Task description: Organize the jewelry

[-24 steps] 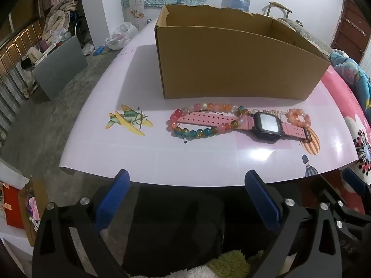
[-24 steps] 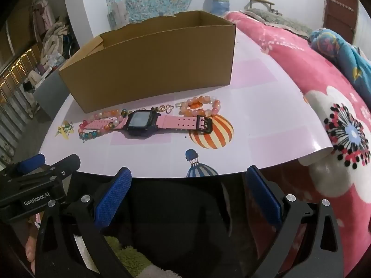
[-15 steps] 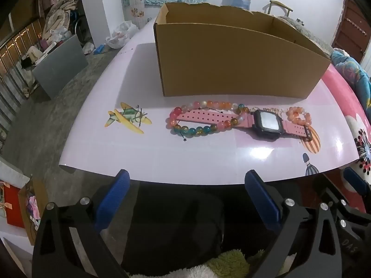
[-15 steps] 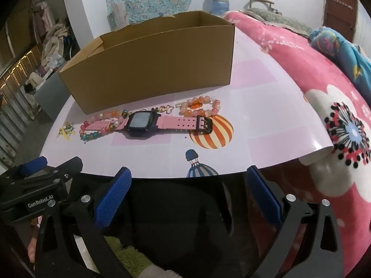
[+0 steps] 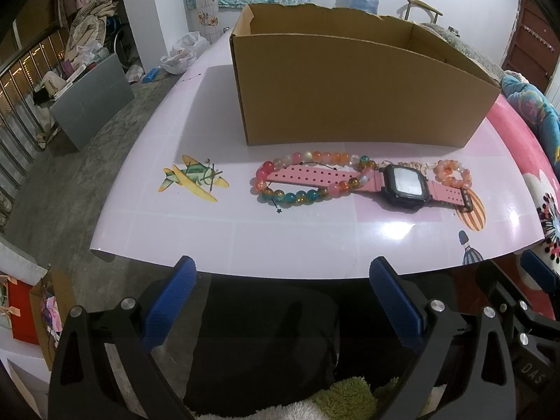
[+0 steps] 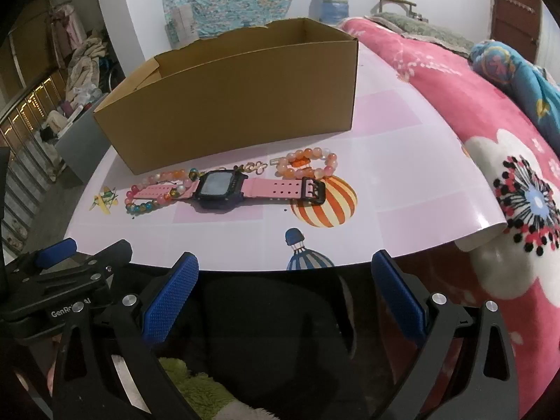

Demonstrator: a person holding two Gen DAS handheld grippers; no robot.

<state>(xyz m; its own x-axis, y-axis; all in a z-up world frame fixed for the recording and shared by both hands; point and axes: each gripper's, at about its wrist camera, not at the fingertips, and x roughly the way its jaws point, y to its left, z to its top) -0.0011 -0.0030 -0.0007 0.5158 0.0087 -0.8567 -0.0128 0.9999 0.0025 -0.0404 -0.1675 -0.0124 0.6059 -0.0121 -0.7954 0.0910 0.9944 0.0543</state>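
Cardboard is what fills the left wrist view: an open-topped cardboard box (image 5: pixel 350 87) sits at the far side of the pale pink counter (image 5: pixel 217 241), and I can't see into it from here. Just in front of its near wall lies the jewelry in a row. On the left there's a multicolour bead bracelet (image 5: pixel 308 176), and a pink watch (image 5: pixel 402 185) with a dark square face has its perforated strap running through that bead ring. To the right of the watch face is a smaller orange bead bracelet (image 5: pixel 453 173), touching the strap near the buckle, and some little gold chain bit (image 5: pixel 413 165) sits just behind the watch, too small to make out. A yellow airplane print (image 5: pixel 192 178) on the counter is off to the left. The left tool (image 5: pixel 281 294) hangs over the near counter edge with its blue pads spread wide and nothing between them.

Right wrist view, same setup from the other side: box (image 6: pixel 238 105) far, watch (image 6: pixel 224 189) in the middle, multicolour beads (image 6: pixel 157 192) on the left, orange beads (image 6: pixel 308 164) on the right next to a striped balloon print (image 6: pixel 323 206). A pink floral blanket (image 6: pixel 507 175) covers the bed on the right. The right tool (image 6: pixel 285 288) is also wide open and holding nothing, well short of the jewelry. The left tool (image 6: pixel 73 255) pokes in at the lower left.
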